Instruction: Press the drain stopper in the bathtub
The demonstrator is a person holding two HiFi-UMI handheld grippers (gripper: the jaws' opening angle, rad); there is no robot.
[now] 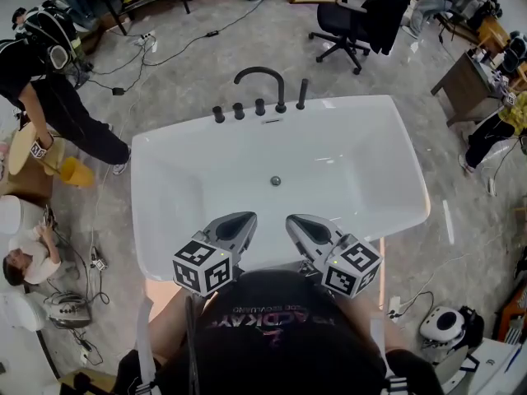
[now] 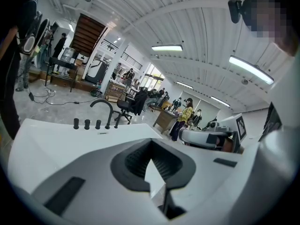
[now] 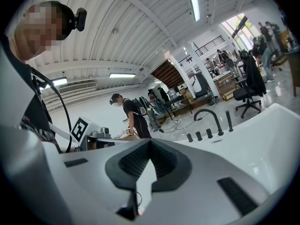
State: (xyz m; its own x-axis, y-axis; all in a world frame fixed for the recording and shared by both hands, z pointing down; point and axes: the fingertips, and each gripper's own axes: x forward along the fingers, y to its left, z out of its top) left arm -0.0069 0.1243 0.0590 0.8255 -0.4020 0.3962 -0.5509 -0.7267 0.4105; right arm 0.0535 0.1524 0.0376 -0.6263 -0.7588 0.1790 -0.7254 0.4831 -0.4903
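The drain stopper [image 1: 275,180], a small round dark-grey disc, sits on the white bathtub [image 1: 346,151] floor, at twelve o'clock from the left gripper [image 1: 245,219] and right gripper [image 1: 296,220], both pinched together on nothing.

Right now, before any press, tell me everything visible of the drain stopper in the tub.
The drain stopper is a small round cap, dark grey, metallic-looking, set flat in the white floor of the bathtub, in line with the black faucet. Nothing touches it: the left gripper and right gripper hang by the near rim, apart from it. Raised or pressed down: too small to tell.
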